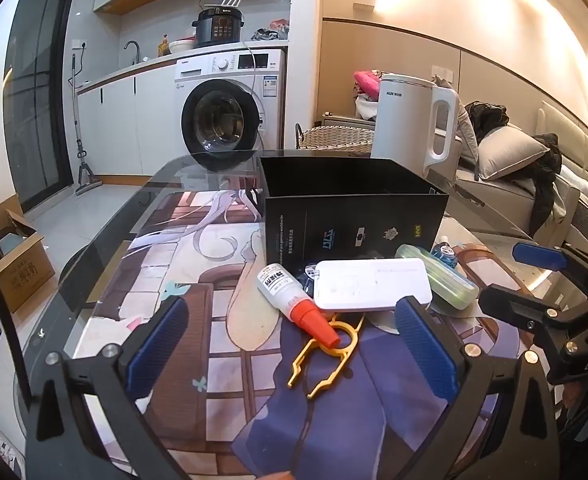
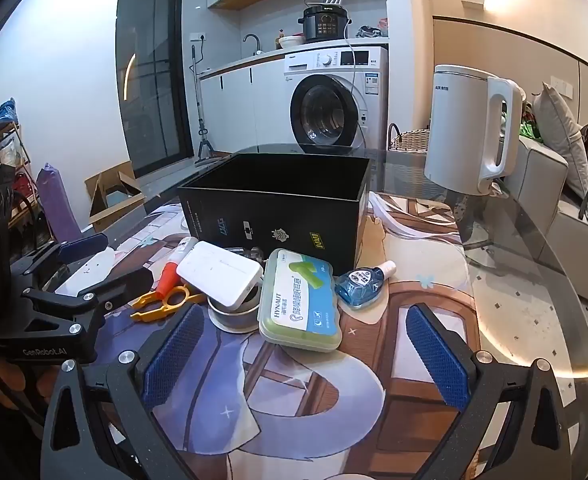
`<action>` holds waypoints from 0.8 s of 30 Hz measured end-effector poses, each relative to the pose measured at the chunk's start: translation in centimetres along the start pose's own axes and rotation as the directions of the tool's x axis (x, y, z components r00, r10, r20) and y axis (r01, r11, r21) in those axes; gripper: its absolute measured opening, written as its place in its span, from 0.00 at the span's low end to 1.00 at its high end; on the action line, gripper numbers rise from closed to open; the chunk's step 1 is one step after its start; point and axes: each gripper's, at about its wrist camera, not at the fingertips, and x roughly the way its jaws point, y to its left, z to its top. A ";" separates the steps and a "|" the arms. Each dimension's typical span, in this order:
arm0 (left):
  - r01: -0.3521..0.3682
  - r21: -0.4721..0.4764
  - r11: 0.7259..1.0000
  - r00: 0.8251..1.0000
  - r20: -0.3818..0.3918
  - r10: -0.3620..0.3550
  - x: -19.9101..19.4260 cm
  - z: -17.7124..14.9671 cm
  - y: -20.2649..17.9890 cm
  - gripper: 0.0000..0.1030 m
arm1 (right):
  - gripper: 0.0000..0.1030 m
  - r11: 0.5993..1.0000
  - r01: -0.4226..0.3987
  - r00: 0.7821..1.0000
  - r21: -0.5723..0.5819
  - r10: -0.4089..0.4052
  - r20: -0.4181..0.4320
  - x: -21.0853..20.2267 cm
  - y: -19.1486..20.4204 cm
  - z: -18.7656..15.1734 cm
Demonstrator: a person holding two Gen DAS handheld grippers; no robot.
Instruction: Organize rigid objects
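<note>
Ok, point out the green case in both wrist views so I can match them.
Left wrist: the green case lies right of centre, largely hidden behind the white power bank.
Right wrist: the green case sits in the middle, in full view, label up, just beyond the open right gripper.
Shared landmark: the black box stands right behind it in both.

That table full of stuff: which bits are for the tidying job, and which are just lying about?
For the job: black box, white flat case, green case, glue bottle, yellow plastic tool, blue bottle, tape roll.
Lying about: white kettle, washing machine, cardboard box.
</note>
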 end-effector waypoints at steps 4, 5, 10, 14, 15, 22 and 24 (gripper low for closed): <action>0.001 0.000 1.000 1.000 0.005 -0.001 0.0 0.0 0.0 1.00 | 1.00 1.000 -0.002 1.000 0.003 0.002 0.002 0.0 0.0 0.0; 0.000 0.000 1.000 1.000 0.006 0.000 0.0 0.0 0.0 1.00 | 1.00 1.000 -0.003 1.000 0.003 0.003 0.003 0.0 0.0 0.0; 0.000 0.001 1.000 1.000 0.007 0.000 0.0 0.0 0.0 1.00 | 1.00 1.000 -0.002 1.000 0.002 0.001 0.003 0.0 0.0 0.0; 0.000 0.001 1.000 1.000 0.006 0.000 0.0 0.0 0.0 1.00 | 1.00 1.000 -0.001 1.000 0.002 0.001 0.005 0.0 0.0 0.0; 0.000 0.001 1.000 1.000 0.007 0.000 0.0 0.0 0.0 1.00 | 1.00 1.000 -0.002 1.000 0.002 0.002 0.004 0.0 0.0 0.0; 0.000 0.001 1.000 1.000 0.008 0.000 0.0 0.0 0.0 1.00 | 1.00 1.000 0.002 1.000 0.003 -0.002 0.005 -0.2 -0.2 -0.2; 0.000 0.001 1.000 1.000 0.008 0.000 0.0 0.0 0.0 1.00 | 1.00 1.000 0.002 1.000 0.003 -0.002 0.004 -0.2 -0.2 0.0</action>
